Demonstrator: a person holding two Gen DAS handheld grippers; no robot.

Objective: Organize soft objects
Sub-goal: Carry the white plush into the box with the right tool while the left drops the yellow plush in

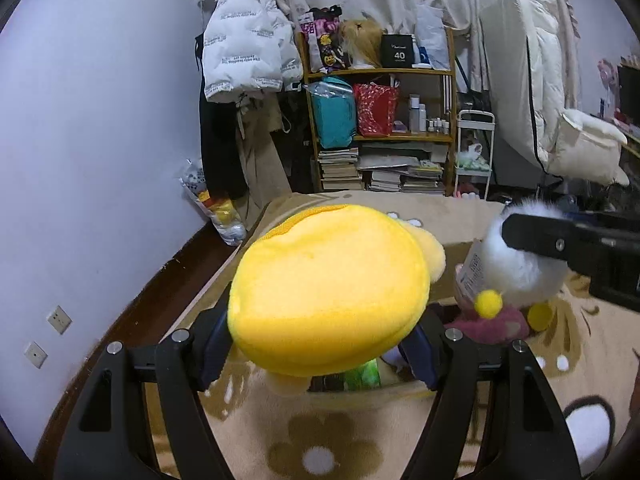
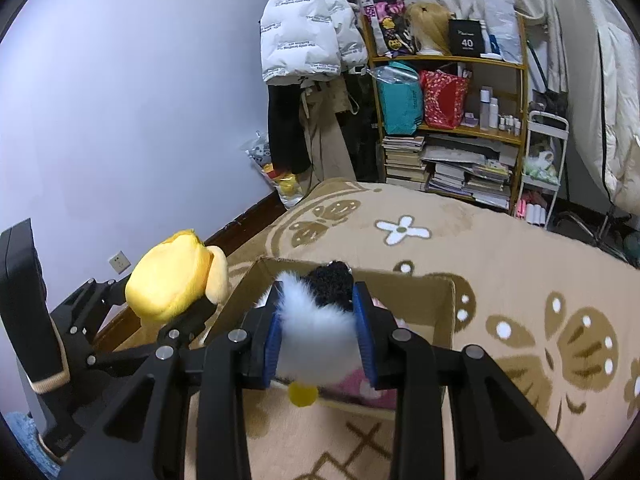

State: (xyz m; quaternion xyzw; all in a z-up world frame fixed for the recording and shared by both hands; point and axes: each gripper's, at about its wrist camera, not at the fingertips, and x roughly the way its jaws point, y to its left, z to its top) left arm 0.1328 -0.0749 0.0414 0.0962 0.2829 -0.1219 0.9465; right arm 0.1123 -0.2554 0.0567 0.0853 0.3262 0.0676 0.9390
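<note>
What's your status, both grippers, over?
Left gripper shut on yellow plush. Right gripper shut on white fluffy toy, above cardboard box. Nothing in the way.

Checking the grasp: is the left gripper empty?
No, the left gripper is clamped on a yellow plush toy between its blue pads.

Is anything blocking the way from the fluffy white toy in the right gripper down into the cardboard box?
Nothing visible does. The right gripper holds the white toy over the open cardboard box, whose top is uncovered. A pink toy lies inside. The yellow plush in the left gripper hangs off to the side.
</note>
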